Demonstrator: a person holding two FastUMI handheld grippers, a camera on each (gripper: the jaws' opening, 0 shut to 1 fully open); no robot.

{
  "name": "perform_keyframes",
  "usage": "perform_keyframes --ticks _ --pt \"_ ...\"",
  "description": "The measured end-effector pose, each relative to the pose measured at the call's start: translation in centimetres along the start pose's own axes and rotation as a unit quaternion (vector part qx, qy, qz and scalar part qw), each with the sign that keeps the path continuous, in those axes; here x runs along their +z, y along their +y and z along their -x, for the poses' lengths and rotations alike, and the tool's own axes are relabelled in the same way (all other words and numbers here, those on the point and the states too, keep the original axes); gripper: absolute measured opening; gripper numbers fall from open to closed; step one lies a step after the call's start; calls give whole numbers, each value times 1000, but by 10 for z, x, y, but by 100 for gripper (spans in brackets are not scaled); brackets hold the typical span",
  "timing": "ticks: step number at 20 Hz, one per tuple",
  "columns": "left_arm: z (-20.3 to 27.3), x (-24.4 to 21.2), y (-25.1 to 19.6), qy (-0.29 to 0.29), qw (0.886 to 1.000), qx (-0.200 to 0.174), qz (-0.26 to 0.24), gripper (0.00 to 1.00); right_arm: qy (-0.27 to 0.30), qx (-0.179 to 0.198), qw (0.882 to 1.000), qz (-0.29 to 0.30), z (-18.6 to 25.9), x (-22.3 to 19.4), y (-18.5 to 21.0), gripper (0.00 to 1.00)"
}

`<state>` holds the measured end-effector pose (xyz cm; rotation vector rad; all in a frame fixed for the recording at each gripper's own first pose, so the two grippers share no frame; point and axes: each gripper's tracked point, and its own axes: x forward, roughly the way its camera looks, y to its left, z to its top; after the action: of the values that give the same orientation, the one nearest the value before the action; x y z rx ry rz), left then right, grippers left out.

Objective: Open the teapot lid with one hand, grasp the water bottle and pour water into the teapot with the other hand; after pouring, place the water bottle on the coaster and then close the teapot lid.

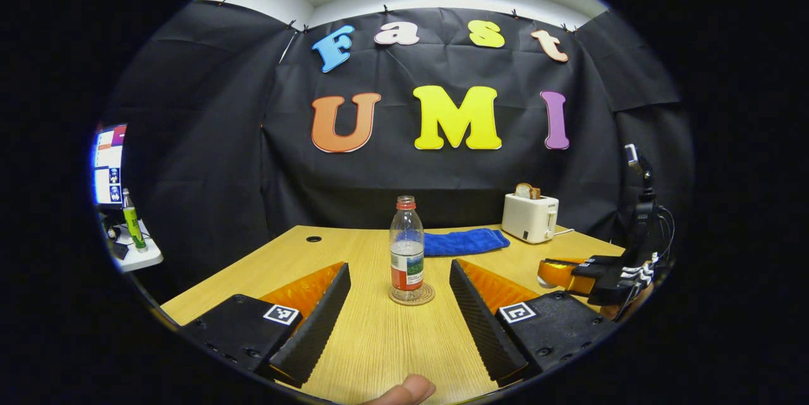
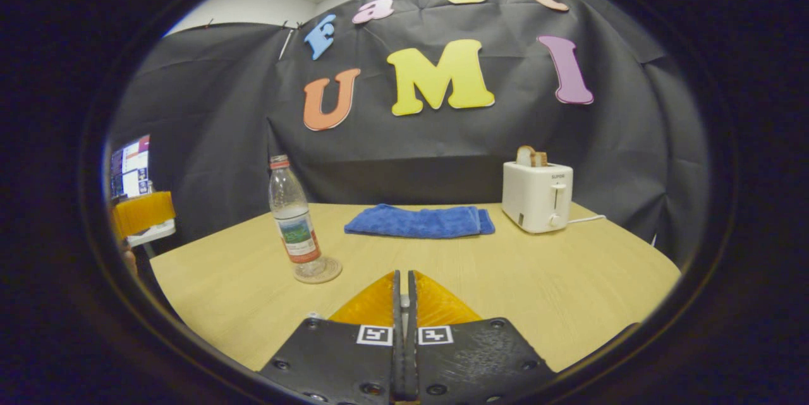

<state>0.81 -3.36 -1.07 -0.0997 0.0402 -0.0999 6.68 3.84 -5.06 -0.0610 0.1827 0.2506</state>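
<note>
My wooden table (image 2: 569,278) carries everything, and I take the water bottle as my landmark; going from big things to small, the white toaster (image 2: 537,196) with its slice of bread stands well behind and to the bottle's right, the folded blue towel (image 2: 420,220) lies behind the bottle between it and the toaster, and the water bottle (image 1: 406,247) itself stands upright, capped, partly filled, squarely on the round coaster (image 1: 411,295). I see no teapot or lid from where I hold my claws, so I judge the bottle is already set down and only closing the lid remains. My left gripper (image 1: 400,304) has its fingers spread wide apart, holding nothing, with the bottle standing just ahead of the gap between them and touching neither. My right gripper (image 2: 403,304) has its fingers pressed together on nothing, and the bottle sits ahead and to its left, well apart. To do this step well, I would draw the left claw straight back so neither finger clips the bottle, then part the right claw's fingers before seeking the lid.
</note>
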Motion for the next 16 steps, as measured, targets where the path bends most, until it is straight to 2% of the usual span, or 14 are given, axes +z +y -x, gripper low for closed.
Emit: perform_keyframes --ticks 4,8,10,16 --pt "3 0 15 21 999 1 30 99 -5 18 1000 22 -3 -5 26 1" --pt "6 2 25 23 999 14 27 99 9 18 999 32 -10 -20 34 1" --pt "6 4 22 20 999 8 28 99 7 19 999 30 -12 -19 34 4" --pt "4 -6 13 38 999 -4 28 99 12 27 999 36 -12 -22 41 4"
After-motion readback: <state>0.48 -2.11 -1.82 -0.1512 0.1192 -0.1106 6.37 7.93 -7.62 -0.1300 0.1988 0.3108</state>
